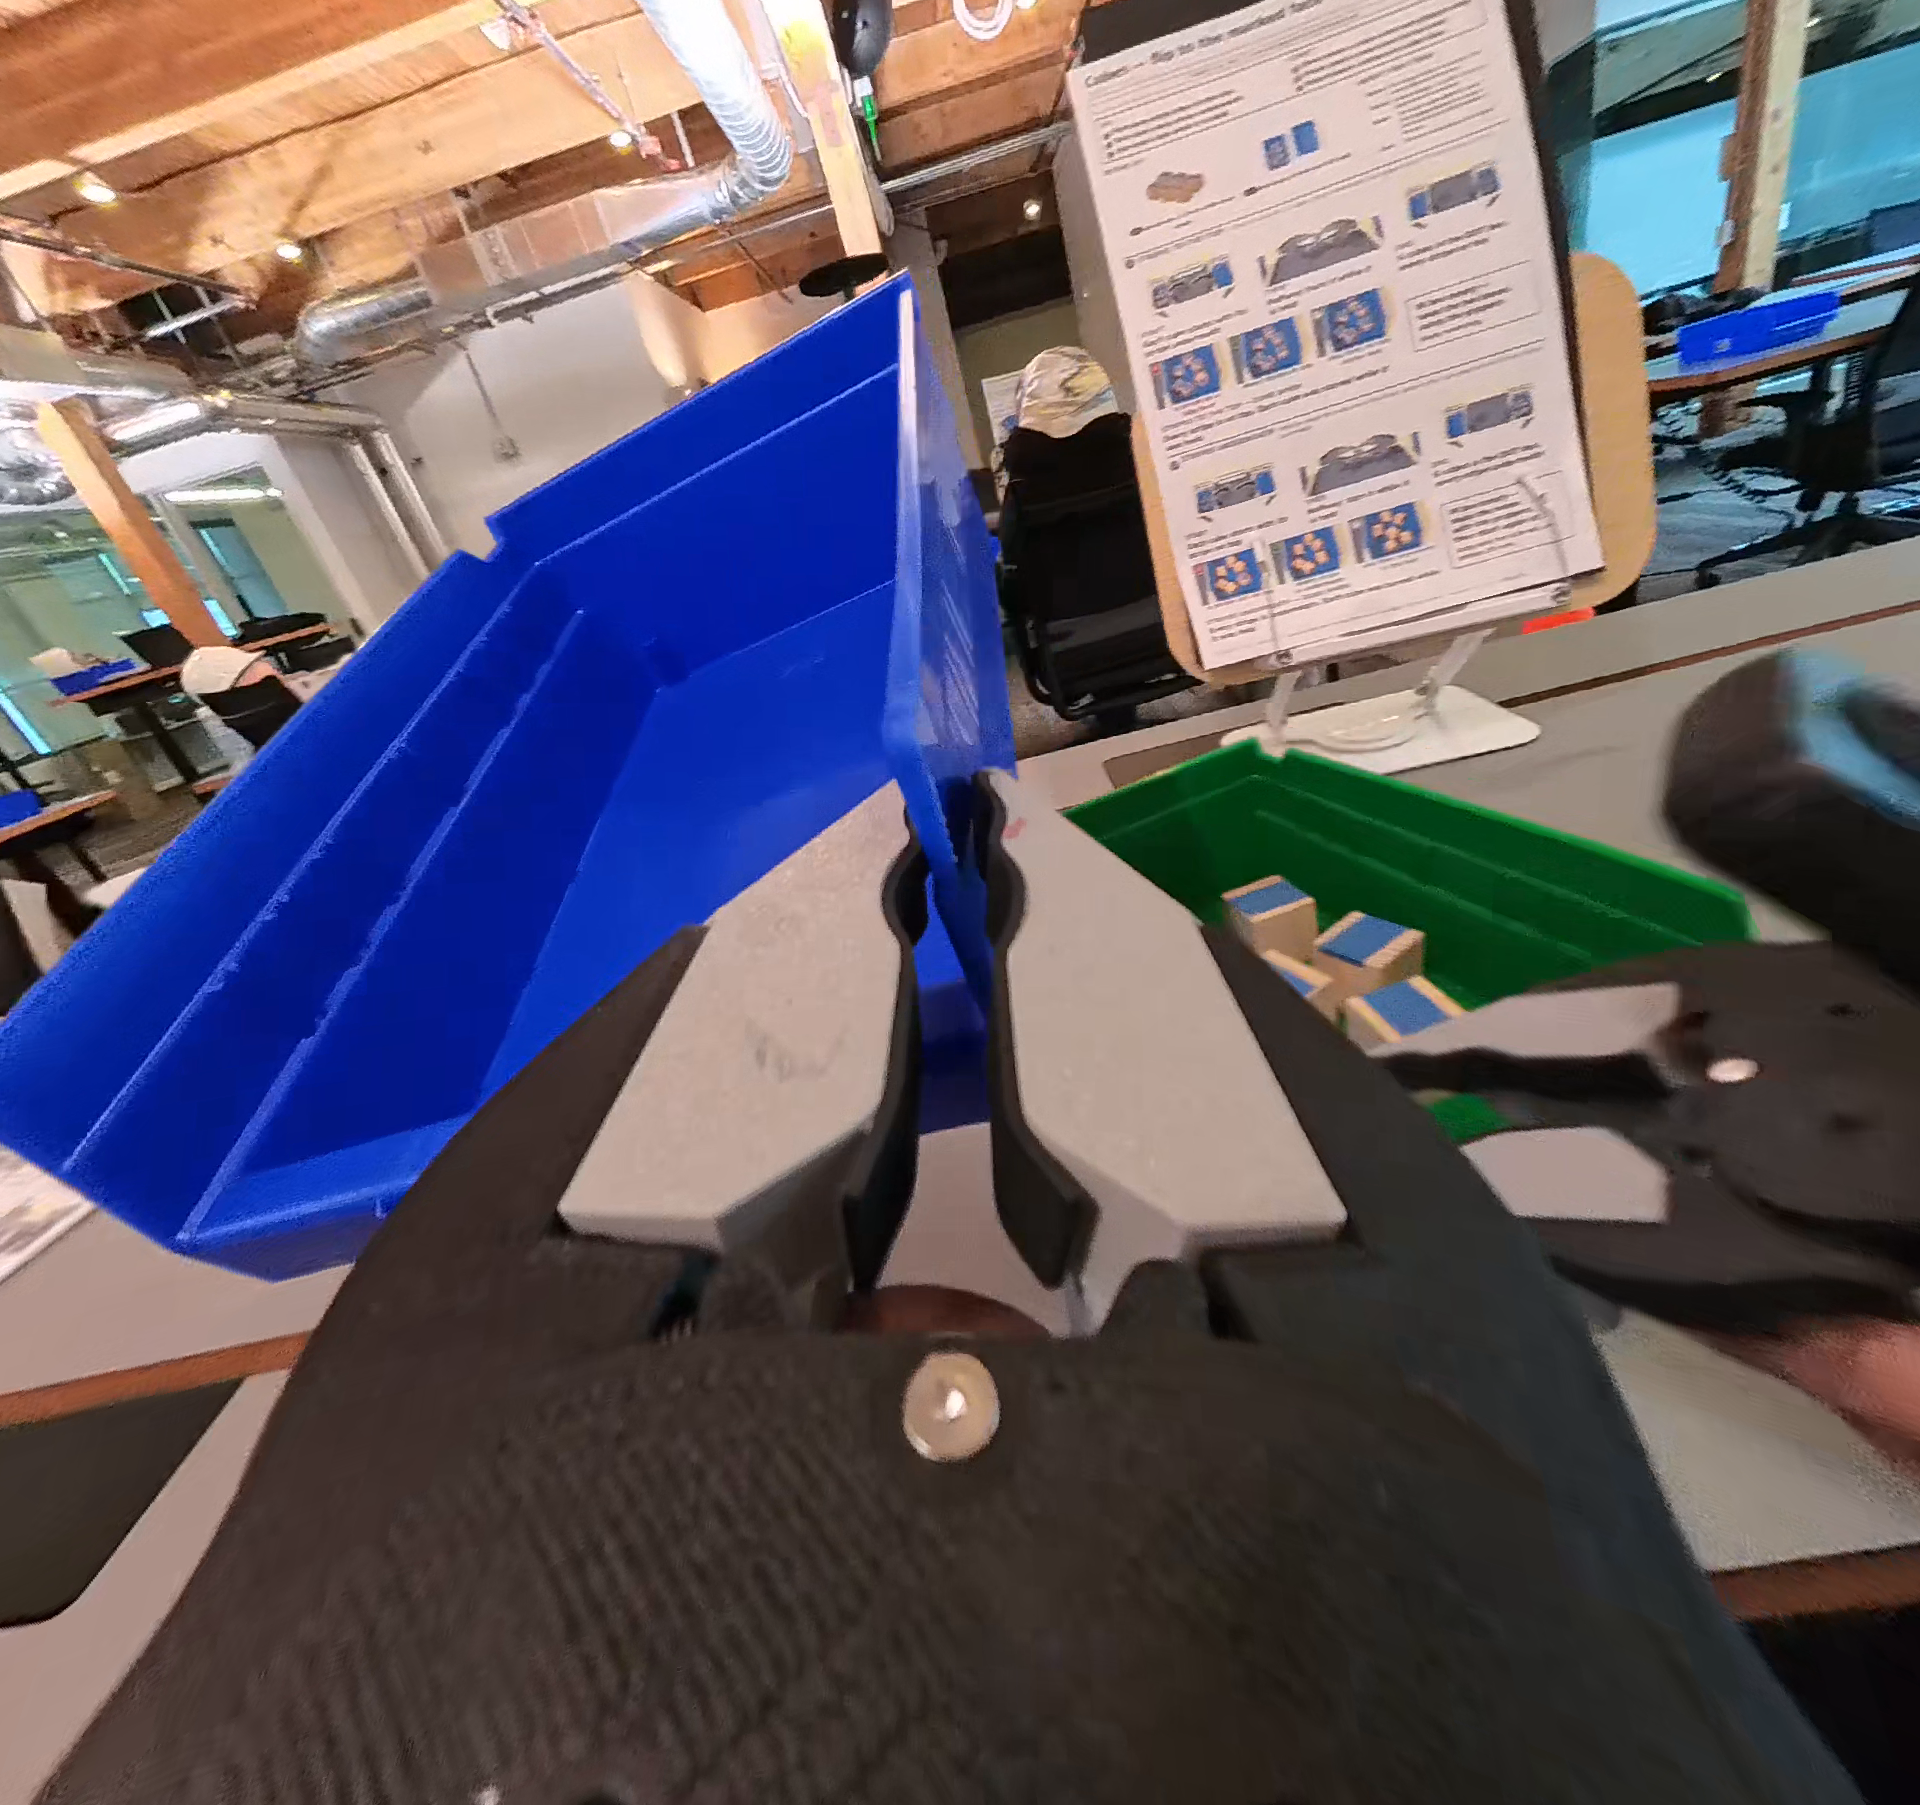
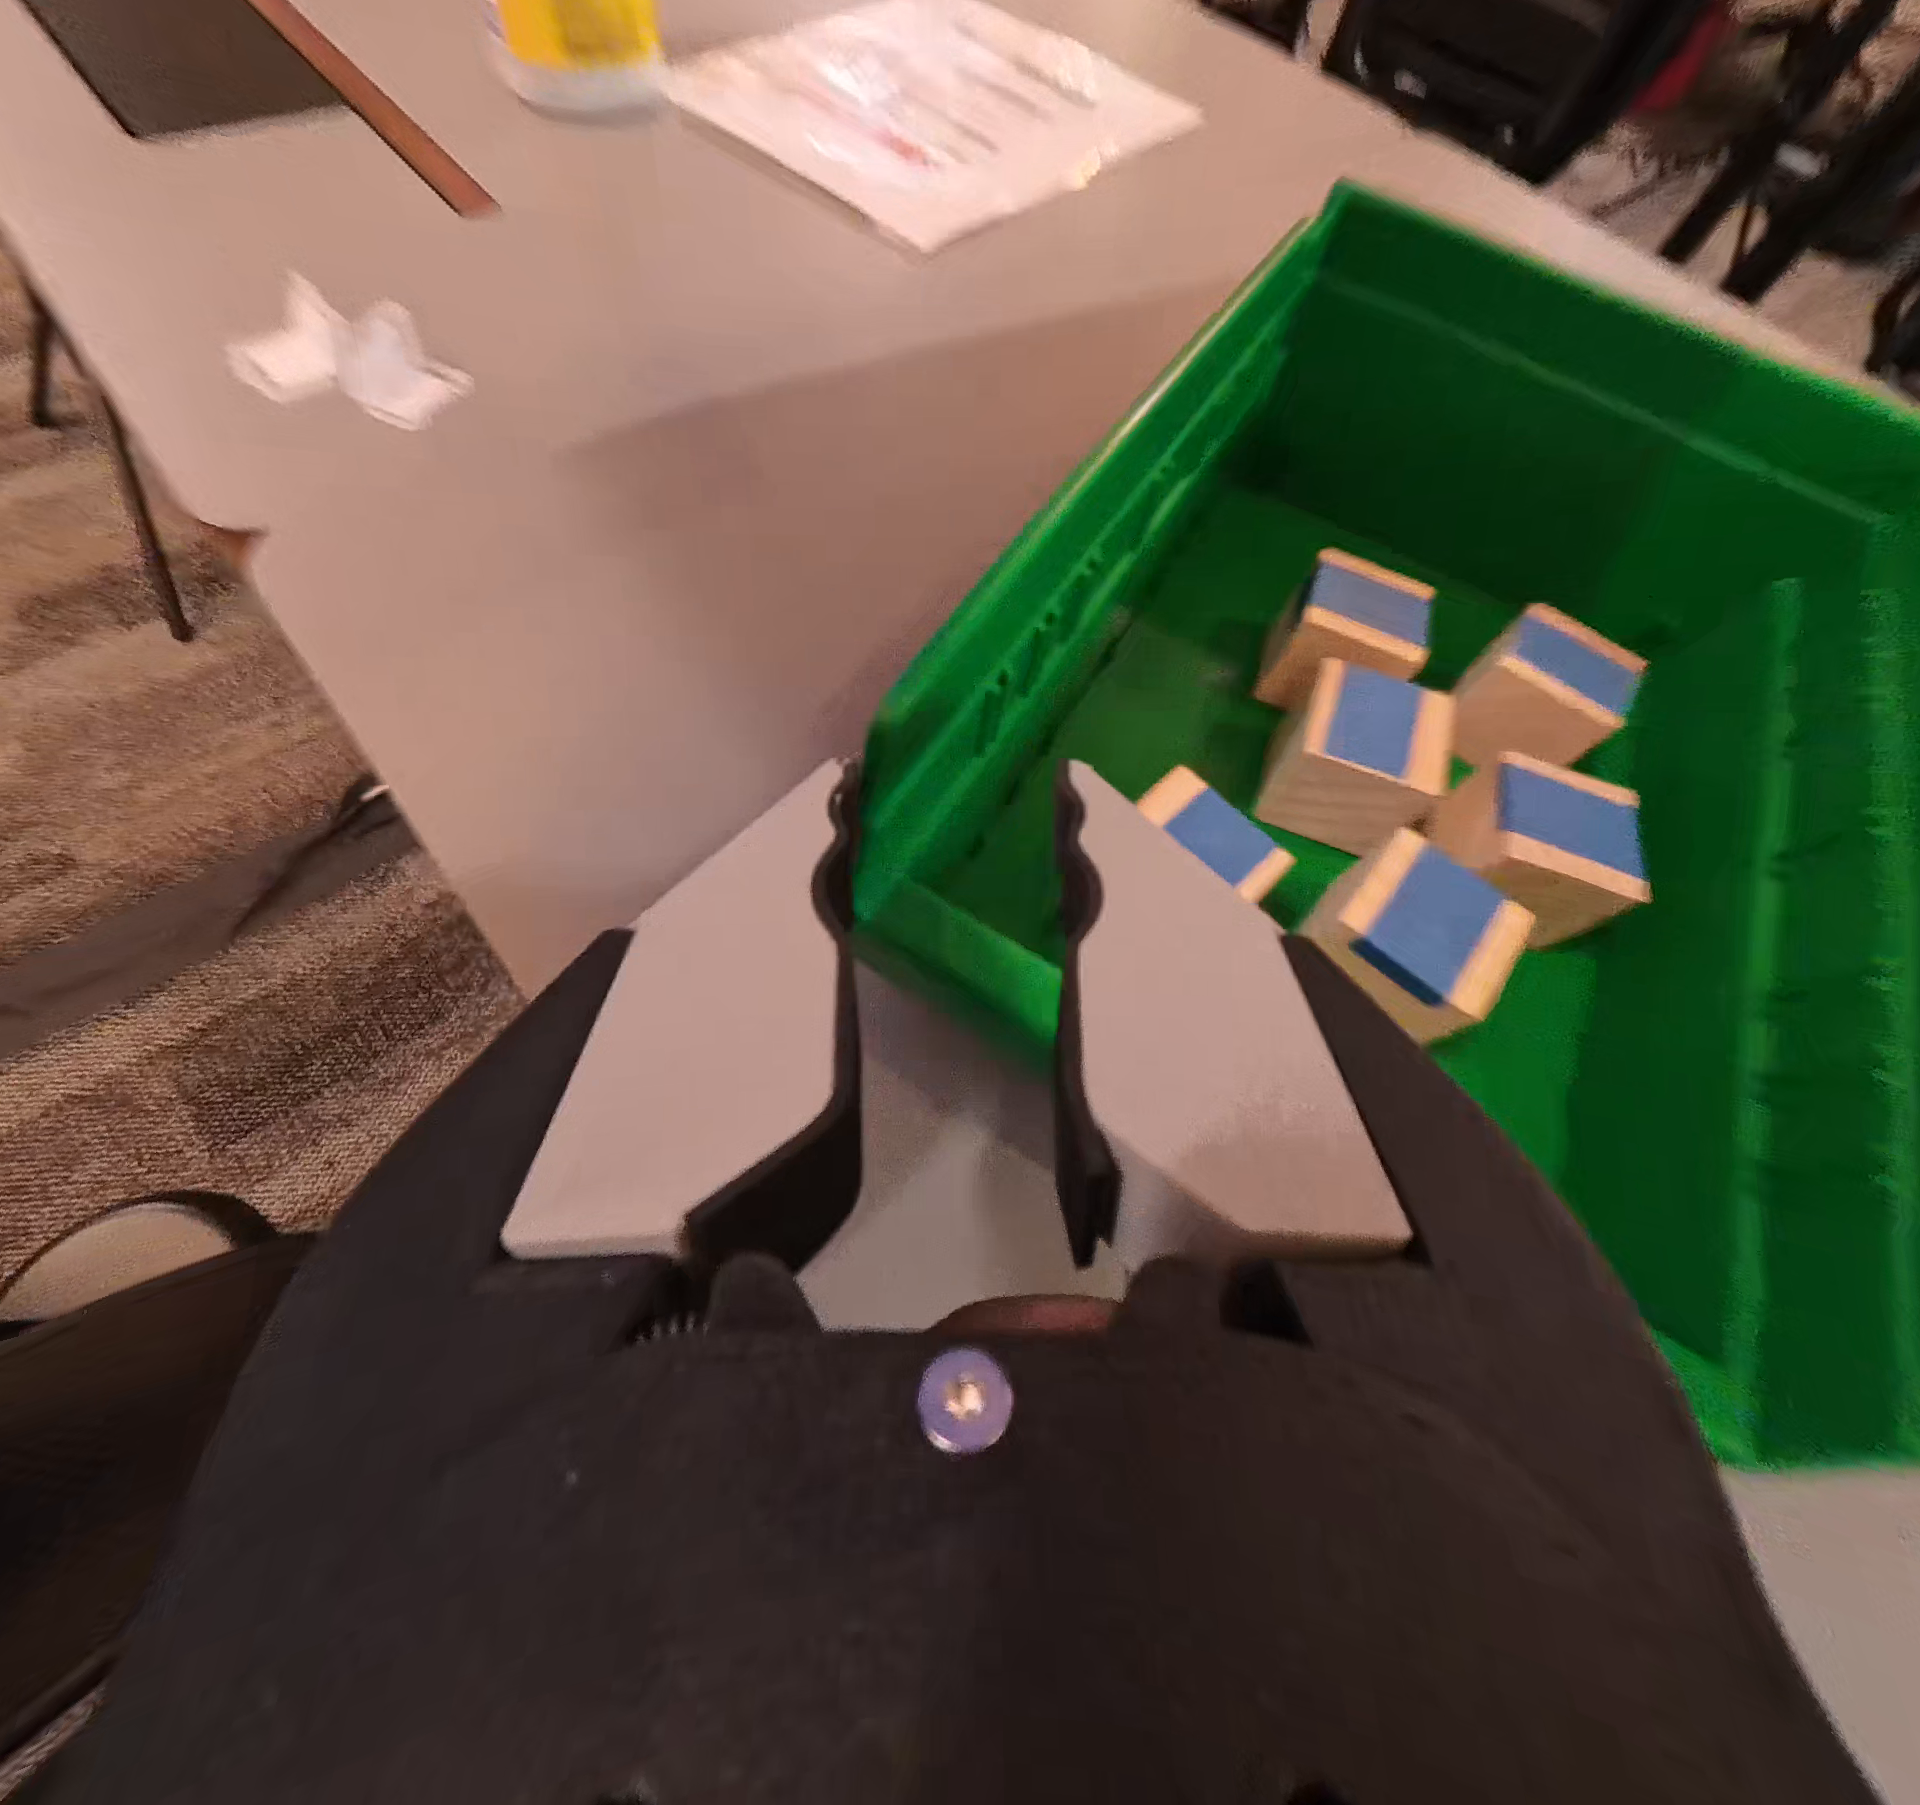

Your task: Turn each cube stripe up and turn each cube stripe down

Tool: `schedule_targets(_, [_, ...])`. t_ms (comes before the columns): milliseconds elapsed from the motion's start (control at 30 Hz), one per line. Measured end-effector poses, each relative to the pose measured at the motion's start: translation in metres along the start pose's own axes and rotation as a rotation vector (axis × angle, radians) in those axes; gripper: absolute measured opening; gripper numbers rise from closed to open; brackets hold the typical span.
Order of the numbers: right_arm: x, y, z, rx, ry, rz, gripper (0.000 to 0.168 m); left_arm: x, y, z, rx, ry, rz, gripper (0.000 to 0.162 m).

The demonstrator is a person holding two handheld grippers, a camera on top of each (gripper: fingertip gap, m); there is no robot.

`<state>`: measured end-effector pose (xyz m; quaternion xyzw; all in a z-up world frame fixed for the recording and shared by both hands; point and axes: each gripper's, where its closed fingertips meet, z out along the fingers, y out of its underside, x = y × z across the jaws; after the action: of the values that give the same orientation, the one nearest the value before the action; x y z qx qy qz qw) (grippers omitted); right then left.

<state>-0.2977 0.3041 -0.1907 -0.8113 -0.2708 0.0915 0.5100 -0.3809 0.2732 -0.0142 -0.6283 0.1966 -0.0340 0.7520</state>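
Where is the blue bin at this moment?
In the left wrist view the blue bin is tilted up, its wall clamped in the left gripper, left of the green bin.

Both wrist views look closely at the green bin (image 1: pixel 1382 851) (image 2: pixel 1558 384) (shared).

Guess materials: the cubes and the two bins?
Pale wooden cubes: likely unfinished wood, faint grain on the sides, a matte blue stripe on top, maybe tape or paint. Green bin and tilted blue bin: moulded plastic, slight sheen, ribbed walls.
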Motion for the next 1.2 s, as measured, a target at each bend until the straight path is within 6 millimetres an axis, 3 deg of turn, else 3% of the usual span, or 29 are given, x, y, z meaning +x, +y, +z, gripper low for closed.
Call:
schedule_targets(67, [0.0,-0.014,-0.021,0.07,0.011,-0.047,0.032,-0.006,0.004,-0.002,-0.007,-0.012,0.011,0.003])
schedule_targets(167, [0.034,-0.021,-0.063,0.178,0.081,-0.059,0.027,-0.006,0.004,-0.004,0.014,-0.002,0.0,0.003])
schedule_targets(267, [0.087,0.007,-0.094,0.143,0.129,-0.036,0.028,0.01,-0.001,-0.002,0.033,0.037,-0.012,0.003])
schedule_targets(367, [0.149,0.042,-0.131,0.106,0.21,0.021,0.029,0.046,-0.012,0.008,0.052,0.126,0.001,0.003])
schedule_targets(500, [0.208,0.061,-0.197,0.177,0.277,0.155,0.031,0.122,-0.038,0.028,0.092,0.303,0.012,0.002])
schedule_targets(633, [0.257,0.07,-0.266,0.232,0.422,0.173,0.033,0.221,-0.057,0.044,0.127,0.482,0.062,0.004])
schedule_targets(700, [0.274,0.072,-0.293,0.257,0.467,0.187,0.033,0.272,-0.056,0.05,0.123,0.554,0.08,0.004])
schedule_targets(800, [0.292,0.076,-0.323,0.266,0.505,0.205,0.034,0.348,-0.036,0.061,0.087,0.639,0.098,0.004])
schedule_targets(933, [0.298,0.083,-0.338,0.28,0.484,0.23,0.034,0.434,0.011,0.075,-0.024,0.721,0.086,0.004])
schedule_targets(1067, [0.305,0.093,-0.338,0.235,0.499,0.219,0.034,0.503,0.054,0.081,-0.13,0.81,0.029,0.003])
schedule_targets(1133, [0.305,0.094,-0.334,0.232,0.492,0.222,0.035,0.526,0.073,0.082,-0.172,0.817,0.071,0.006])
schedule_targets(1200, [0.303,0.096,-0.326,0.221,0.468,0.227,0.035,0.527,0.071,0.083,-0.139,0.772,0.115,0.024])
